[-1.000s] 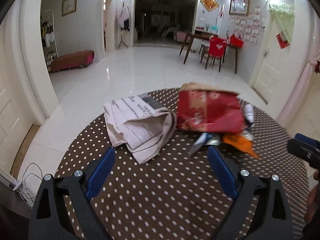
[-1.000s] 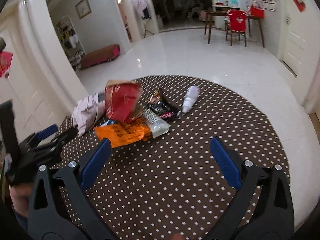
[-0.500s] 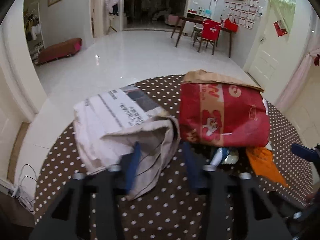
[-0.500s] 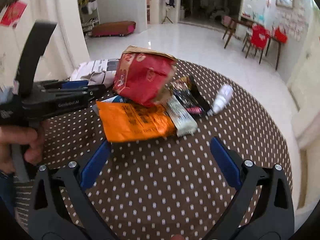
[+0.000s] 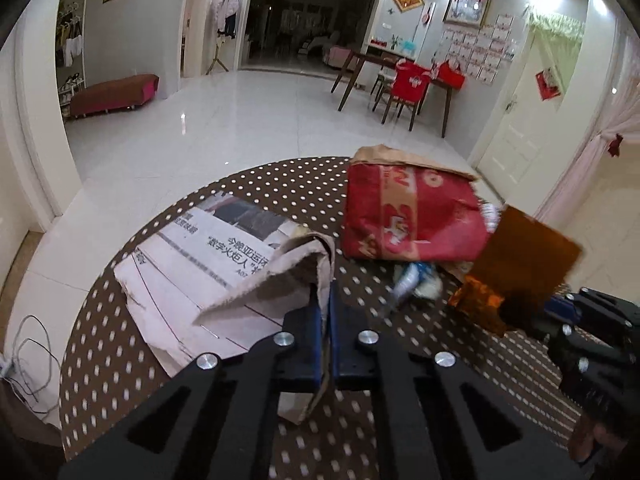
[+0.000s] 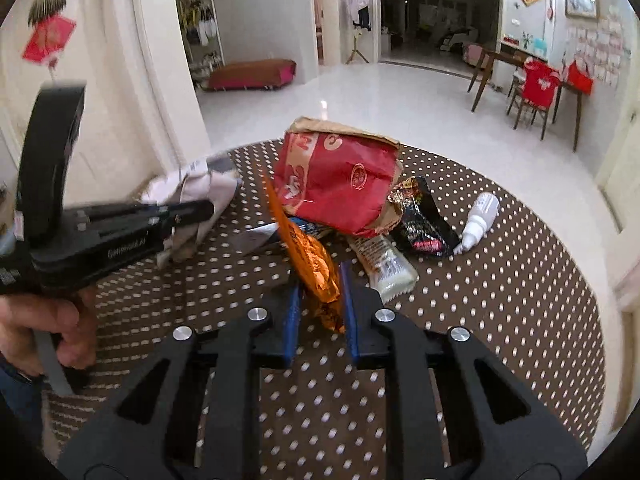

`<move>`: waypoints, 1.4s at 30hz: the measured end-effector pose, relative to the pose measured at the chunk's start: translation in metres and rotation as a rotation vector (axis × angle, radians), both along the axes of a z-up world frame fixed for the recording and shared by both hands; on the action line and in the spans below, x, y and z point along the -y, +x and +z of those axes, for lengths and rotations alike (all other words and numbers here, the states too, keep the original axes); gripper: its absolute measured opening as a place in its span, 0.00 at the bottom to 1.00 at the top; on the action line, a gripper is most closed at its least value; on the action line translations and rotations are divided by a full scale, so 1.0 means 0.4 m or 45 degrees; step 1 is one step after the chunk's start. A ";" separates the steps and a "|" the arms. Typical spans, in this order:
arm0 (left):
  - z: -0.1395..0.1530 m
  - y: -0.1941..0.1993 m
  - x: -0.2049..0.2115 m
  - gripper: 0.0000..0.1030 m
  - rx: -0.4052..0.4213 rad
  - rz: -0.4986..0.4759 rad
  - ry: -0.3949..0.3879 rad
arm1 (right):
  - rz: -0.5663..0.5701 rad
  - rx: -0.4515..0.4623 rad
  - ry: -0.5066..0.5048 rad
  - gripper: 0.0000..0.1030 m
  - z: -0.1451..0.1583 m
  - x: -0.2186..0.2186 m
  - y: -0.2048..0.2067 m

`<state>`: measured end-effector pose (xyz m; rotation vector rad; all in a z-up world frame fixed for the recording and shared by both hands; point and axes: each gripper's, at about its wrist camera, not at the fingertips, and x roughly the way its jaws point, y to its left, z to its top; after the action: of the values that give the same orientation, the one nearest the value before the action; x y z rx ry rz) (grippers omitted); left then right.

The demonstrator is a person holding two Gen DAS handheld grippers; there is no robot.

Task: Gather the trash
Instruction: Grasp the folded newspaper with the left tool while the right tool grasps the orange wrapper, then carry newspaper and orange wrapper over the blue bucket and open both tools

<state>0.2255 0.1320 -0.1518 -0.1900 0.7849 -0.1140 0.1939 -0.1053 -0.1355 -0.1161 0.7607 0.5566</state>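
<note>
Both tools are clamped now! The left gripper (image 5: 329, 312) has just snapped its jaws together on a raised fold of the newspaper (image 5: 208, 264), the paper's edge pinched between the blue pads while the rest of the sheet sprawls flat ahead and to the left of the tool on the dotted round rug (image 5: 256, 184). Over to the right gripper (image 6: 320, 300): its jaws have just closed too, and the orange wrapper (image 6: 310, 260) stands on edge between the pads, its far corner tilting up and away toward the red paper bag (image 6: 340, 184). That bag sits just ahead of both tools, its torn brown rim upward. Right of the orange wrapper, touching the rug, lie a pale snack packet (image 6: 386, 266), a black wrapper (image 6: 424, 228) and, further right, a small white bottle (image 6: 478, 220) lying on its side, apart from the pile. From the right wrist view, a hand (image 6: 48, 332) grips the left tool's handle low on the left. Beyond the rug's far edge the white tiled floor (image 5: 248, 120) runs open to a red bench (image 5: 114, 94) and a table with a red-covered chair (image 5: 412, 84).
</note>
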 end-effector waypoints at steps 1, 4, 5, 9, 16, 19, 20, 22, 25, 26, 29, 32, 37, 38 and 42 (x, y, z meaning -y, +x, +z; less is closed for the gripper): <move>0.007 -0.023 0.001 0.03 0.017 0.004 -0.007 | 0.002 -0.021 0.056 0.18 0.006 0.021 -0.006; 0.031 -0.089 0.009 0.02 0.064 0.005 -0.019 | -0.011 -0.063 0.160 0.18 0.017 0.079 -0.019; 0.039 -0.108 0.017 0.02 0.079 0.003 -0.023 | -0.014 -0.074 0.196 0.18 0.021 0.097 -0.024; 0.079 -0.165 0.051 0.02 0.131 -0.027 -0.042 | -0.039 -0.092 0.311 0.18 0.037 0.156 -0.047; 0.136 -0.217 0.170 0.02 0.201 -0.152 -0.048 | -0.114 -0.065 0.382 0.18 0.059 0.253 -0.075; 0.152 -0.219 0.229 0.02 0.214 -0.213 -0.063 | -0.153 -0.046 0.393 0.18 0.064 0.299 -0.092; 0.158 -0.218 0.245 0.02 0.219 -0.229 -0.066 | -0.168 -0.039 0.399 0.18 0.067 0.316 -0.102; 0.171 -0.220 0.290 0.01 0.233 -0.273 -0.075 | -0.211 -0.017 0.412 0.18 0.080 0.362 -0.117; 0.198 -0.224 0.371 0.01 0.259 -0.354 -0.087 | -0.274 0.016 0.426 0.18 0.097 0.433 -0.139; 0.204 -0.224 0.395 0.01 0.265 -0.382 -0.096 | -0.297 0.027 0.431 0.18 0.101 0.456 -0.150; 0.226 -0.223 0.480 0.01 0.284 -0.470 -0.122 | -0.386 0.064 0.449 0.18 0.121 0.549 -0.180; 0.251 -0.230 0.583 0.01 0.305 -0.579 -0.148 | -0.501 0.094 0.459 0.18 0.131 0.664 -0.218; 0.268 -0.236 0.771 0.01 0.302 -0.763 -0.193 | -0.696 0.108 0.486 0.18 0.119 0.846 -0.273; 0.266 -0.234 0.809 0.01 0.289 -0.800 -0.207 | -0.725 0.108 0.483 0.18 0.113 0.872 -0.279; 0.251 -0.233 0.943 0.01 0.216 -0.920 -0.270 | -0.887 0.079 0.454 0.18 0.067 0.998 -0.328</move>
<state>0.1325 -0.2450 -0.0512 -0.0869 0.6404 -0.8881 0.0626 -0.5044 -0.1088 0.4483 0.5805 0.0160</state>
